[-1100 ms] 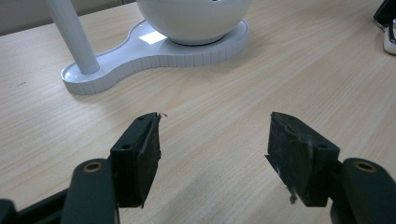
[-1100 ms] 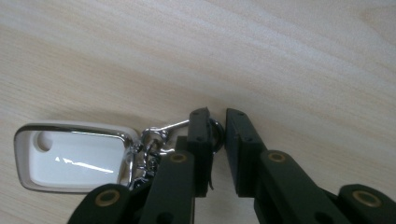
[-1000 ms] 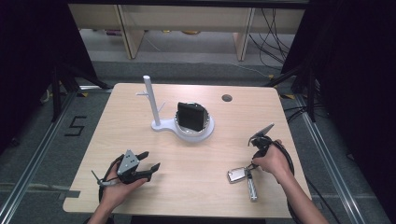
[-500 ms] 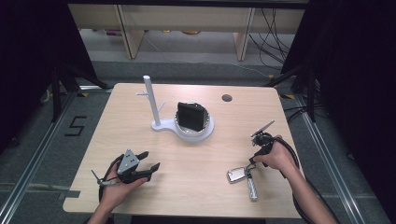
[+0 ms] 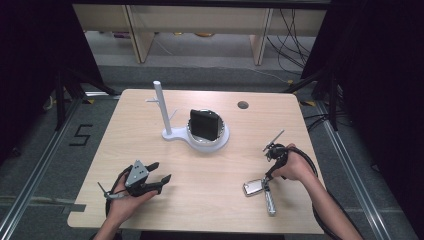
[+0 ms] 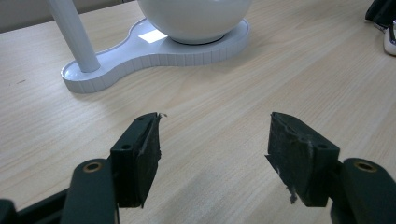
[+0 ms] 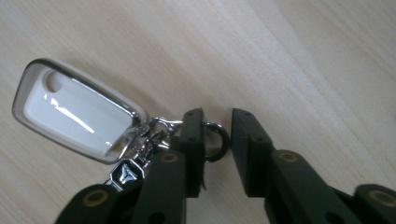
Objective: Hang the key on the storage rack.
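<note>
The right gripper [image 7: 217, 135] has just been closing; its jaws straddle the key ring [image 7: 215, 140], not yet clamped. Left gripper [image 6: 212, 154] rests released. The lift remains.

White chrome-edged key fob [image 7: 77, 114] with key ring [image 7: 215, 140], flat on table, front right

Black jaws, brass screws, grey plate [image 5: 136, 173].
</note>
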`<state>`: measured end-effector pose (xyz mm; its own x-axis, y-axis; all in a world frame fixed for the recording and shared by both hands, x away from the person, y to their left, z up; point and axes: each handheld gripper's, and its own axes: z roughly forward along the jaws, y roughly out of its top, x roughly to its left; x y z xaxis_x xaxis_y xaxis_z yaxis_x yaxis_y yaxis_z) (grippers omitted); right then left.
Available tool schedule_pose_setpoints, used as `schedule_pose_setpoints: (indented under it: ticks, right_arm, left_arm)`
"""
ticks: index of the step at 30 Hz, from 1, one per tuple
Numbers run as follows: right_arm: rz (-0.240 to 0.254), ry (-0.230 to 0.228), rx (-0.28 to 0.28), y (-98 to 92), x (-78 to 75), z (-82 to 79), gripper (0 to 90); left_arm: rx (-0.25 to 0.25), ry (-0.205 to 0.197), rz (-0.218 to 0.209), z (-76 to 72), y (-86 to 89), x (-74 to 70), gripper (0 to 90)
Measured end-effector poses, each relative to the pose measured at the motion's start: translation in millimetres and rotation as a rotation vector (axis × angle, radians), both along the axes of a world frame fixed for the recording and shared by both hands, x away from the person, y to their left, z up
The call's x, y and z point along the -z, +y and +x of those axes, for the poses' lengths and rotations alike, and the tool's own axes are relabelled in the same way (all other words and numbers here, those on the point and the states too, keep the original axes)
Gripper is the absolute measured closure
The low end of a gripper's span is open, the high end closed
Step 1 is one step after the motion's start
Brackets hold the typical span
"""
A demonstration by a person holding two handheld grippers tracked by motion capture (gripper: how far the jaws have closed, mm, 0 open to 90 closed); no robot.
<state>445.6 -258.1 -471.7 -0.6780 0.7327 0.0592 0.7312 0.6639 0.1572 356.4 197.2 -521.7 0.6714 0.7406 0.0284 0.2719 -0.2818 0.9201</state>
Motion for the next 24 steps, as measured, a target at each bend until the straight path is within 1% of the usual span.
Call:
schedule_pose_setpoints:
  ticks: [1,2,3,4,5,8,9,10,12,14,15,16,18,20,21,22,23,24]
  right_arm:
    - [0.025,-0.014,-0.054,0.1,0.7,0.9,78.9]
    - [0.023,0.0,-0.032,0.9,0.2,-1.2,81.8]
    - [0.027,0.012,-0.033,0.3,0.2,-1.4,83.1]
    - [0.044,0.01,-0.038,-1.1,1.2,-1.2,83.2]
    - [0.054,0.023,-0.019,-2.3,1.1,-1.9,83.3]
    - [0.079,0.029,0.016,-5.6,2.1,-2.4,84.2]
    - [0.075,0.027,0.032,-5.5,2.2,-3.0,84.2]
    - [0.073,0.031,0.037,-4.5,1.8,-3.6,84.3]
    - [0.06,0.021,0.041,-2.1,1.5,-4.6,84.5]
    - [0.036,0.024,0.045,1.0,0.5,-5.8,84.6]
    - [0.026,0.015,0.039,1.9,0.5,-5.7,84.6]
    - [0.014,0.022,0.044,3.2,0.1,-5.4,84.6]
    - [0.023,0.024,0.036,3.5,0.1,-4.7,84.9]
    - [0.027,0.024,0.044,3.8,-0.1,-4.6,85.8]
    - [0.041,0.018,0.046,3.2,0.5,-4.5,86.4]
    - [0.049,0.023,0.046,2.7,0.3,-3.7,86.8]
    - [0.05,0.019,0.037,1.9,0.1,-2.5,87.8]
    - [0.049,0.017,0.046,2.4,-0.7,-2.4,90.0]
  left_arm:
    - [0.0,0.0,-0.007,-0.2,-0.5,0.2,34.1]
    - [0.0,-0.001,0.002,-0.2,0.0,0.0,34.1]
    - [0.001,-0.002,0.001,-0.2,0.0,0.0,34.1]
    - [0.001,-0.002,0.001,-0.2,0.0,0.0,34.1]
    - [0.001,-0.002,0.0,-0.2,0.0,0.0,34.1]
    - [0.002,-0.002,0.001,-0.2,0.0,0.0,34.1]
    - [0.002,-0.001,0.003,-0.4,0.1,-0.2,34.1]
    - [0.004,-0.004,-0.001,-0.1,0.0,0.2,34.1]
    - [0.008,-0.009,-0.014,0.4,-0.2,0.8,34.1]
    - [0.009,-0.006,-0.012,0.4,-0.1,0.7,34.1]
    - [0.008,-0.007,-0.011,0.4,-0.2,0.7,34.1]
    - [0.008,-0.004,-0.007,0.2,0.0,0.4,34.1]
    - [0.007,-0.004,-0.007,0.0,0.1,0.3,34.1]
    - [0.008,-0.007,-0.014,0.1,0.4,0.6,34.1]
    - [0.007,-0.007,-0.016,0.3,0.6,0.6,34.1]
    - [0.005,-0.006,-0.017,0.1,0.7,0.6,34.1]
    - [0.003,-0.006,-0.014,-0.1,0.8,0.3,34.0]
    - [0.005,-0.007,-0.014,-0.2,0.8,0.4,34.0]
